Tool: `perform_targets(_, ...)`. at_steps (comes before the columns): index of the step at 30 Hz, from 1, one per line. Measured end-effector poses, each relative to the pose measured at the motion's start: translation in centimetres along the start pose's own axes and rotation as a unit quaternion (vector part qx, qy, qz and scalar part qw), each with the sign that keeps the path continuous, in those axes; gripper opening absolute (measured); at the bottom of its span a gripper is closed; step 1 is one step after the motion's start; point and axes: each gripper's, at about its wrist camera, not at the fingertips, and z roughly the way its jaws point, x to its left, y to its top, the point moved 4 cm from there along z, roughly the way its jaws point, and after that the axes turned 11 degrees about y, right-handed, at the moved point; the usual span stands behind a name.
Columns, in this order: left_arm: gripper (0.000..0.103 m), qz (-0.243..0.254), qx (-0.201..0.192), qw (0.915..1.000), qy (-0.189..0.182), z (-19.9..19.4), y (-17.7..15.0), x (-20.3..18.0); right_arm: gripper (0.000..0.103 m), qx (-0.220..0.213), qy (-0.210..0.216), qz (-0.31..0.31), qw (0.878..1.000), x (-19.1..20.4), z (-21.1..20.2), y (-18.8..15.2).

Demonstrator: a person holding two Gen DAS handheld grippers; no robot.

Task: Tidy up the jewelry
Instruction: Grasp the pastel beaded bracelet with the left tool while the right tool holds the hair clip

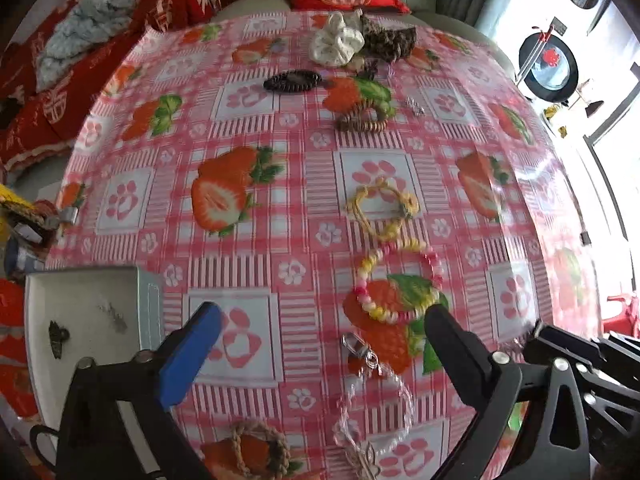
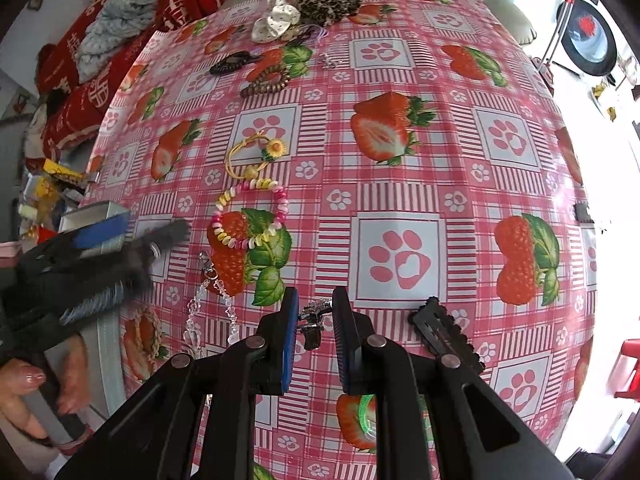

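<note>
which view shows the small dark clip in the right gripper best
The right wrist view: the small dark clip sits pinched between the right gripper pads, close and centred. The left wrist view does not show it.

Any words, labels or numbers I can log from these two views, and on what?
Red cushions: large white Chinese-style characters, too warped to read with certainty; the small lettering beside them is too small to read.
Yellow packaging: print too blurred to read.
Tablecloth: pictures only, no text.
</note>
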Motion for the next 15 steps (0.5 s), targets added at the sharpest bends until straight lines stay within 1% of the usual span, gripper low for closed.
perform_targets(2,0.103,0.012,0.007,0.9999,0.005,0.6,0.3,-0.6,0.019,-0.004,0.003,0.004,1.000,-0.3,-0.3,0.1)
perform_targets(4,0.103,0.025,0.010,0.9994,0.022,1.5,0.7,-1.1,0.019,-0.007,0.007,0.008,1.000,-0.6,-0.5,0.2)
perform_targets(7,0.103,0.040,0.020,0.9987,0.022,3.3,1.3,-2.0,0.019,-0.006,0.011,0.011,1.000,-1.0,-0.5,0.2)
perform_targets(9,0.090,0.052,0.027,0.9981,0.018,4.2,1.7,-2.7,0.019,-0.006,0.013,0.012,1.000,-1.2,-0.5,0.1)
perform_targets(11,0.086,0.066,0.032,0.9973,0.012,4.9,1.8,-3.5,0.019,-0.006,0.013,0.011,1.000,-1.3,-0.5,0.1)
perform_targets(12,0.079,0.071,0.030,0.9969,0.010,5.1,1.9,-3.8,0.019,-0.005,0.014,0.012,1.000,-1.4,-0.4,0.0)
perform_targets(14,0.074,0.084,0.023,0.9962,0.005,5.1,2.1,-4.5,0.019,-0.004,0.015,0.014,1.000,-1.6,-0.3,0.0)
perform_targets(15,0.067,0.088,0.023,0.9959,0.000,5.0,2.1,-4.7,0.019,-0.003,0.015,0.015,1.000,-1.7,-0.3,0.0)
